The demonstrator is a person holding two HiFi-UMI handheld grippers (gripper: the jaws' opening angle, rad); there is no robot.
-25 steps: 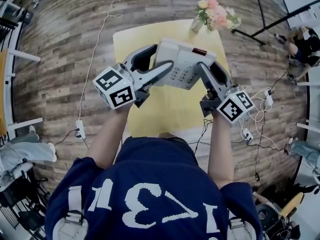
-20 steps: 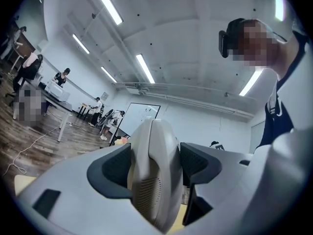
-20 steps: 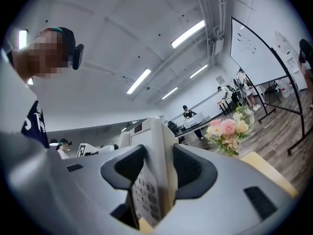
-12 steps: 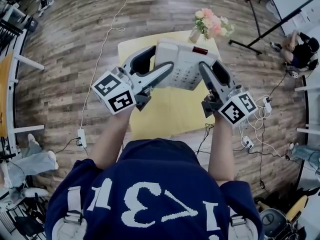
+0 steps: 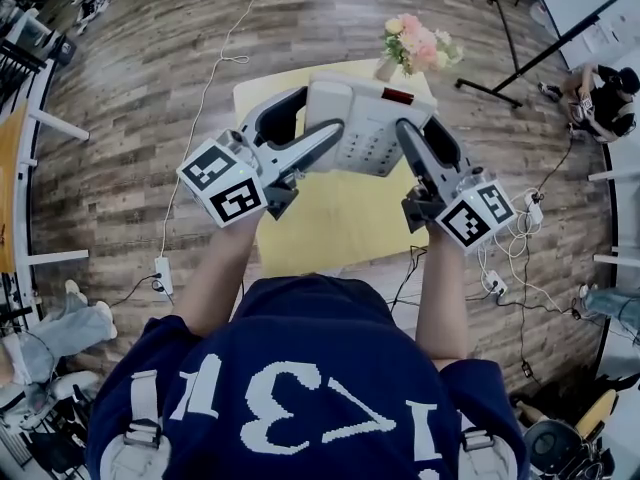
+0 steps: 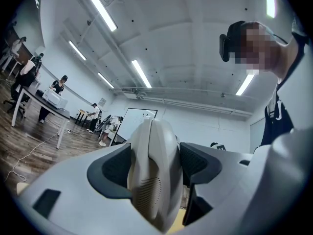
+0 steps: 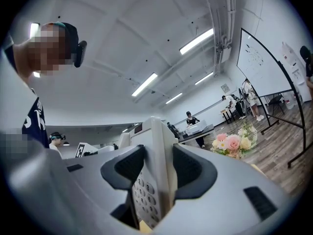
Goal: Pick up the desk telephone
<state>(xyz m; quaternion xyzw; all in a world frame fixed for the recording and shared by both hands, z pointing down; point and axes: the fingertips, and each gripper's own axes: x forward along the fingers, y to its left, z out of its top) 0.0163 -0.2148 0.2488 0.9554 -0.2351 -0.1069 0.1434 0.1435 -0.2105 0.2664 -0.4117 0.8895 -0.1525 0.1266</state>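
Your left hand-held gripper (image 5: 322,115) pinches the desk telephone (image 5: 368,118) at its 9 o'clock edge, jaws pressed on the handset (image 6: 154,180). Your right hand-held gripper (image 5: 418,134) clamps the 3 o'clock edge beside the keypad (image 7: 144,199). The telephone hangs between them over the yellow table (image 5: 330,218), with flowers (image 5: 415,43) at its 1 o'clock.

Head view looks steeply down onto the surface (image 5: 335,218). Both gripper views face nearly level, very close to the telephone (image 5: 365,118), shared by all three.
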